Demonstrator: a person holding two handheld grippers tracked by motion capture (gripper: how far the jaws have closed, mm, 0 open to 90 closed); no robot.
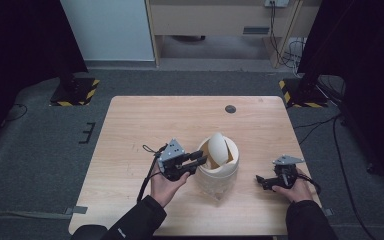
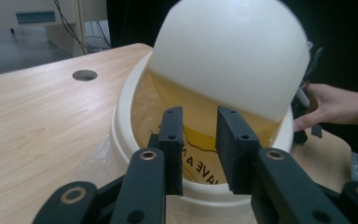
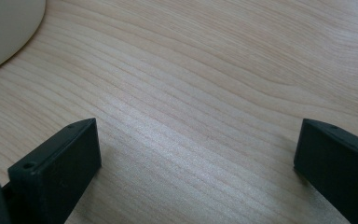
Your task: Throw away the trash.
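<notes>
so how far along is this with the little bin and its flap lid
Done: the swing lid is tipped open, showing a yellow liner inside the bin. In hand: the left gripper reaches over the rim, nothing between its jaws. Left: unclear; the right gripper rests open on the table.

high view looks down on the table [image 1: 130, 130]; both gripper views sit close above it.

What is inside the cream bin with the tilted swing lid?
Through the opening under the tilted lid of the bin, a yellowish liner or bag with black lettering shows. The left gripper reaches over the rim. The lid and walls hide anything deeper.
</notes>
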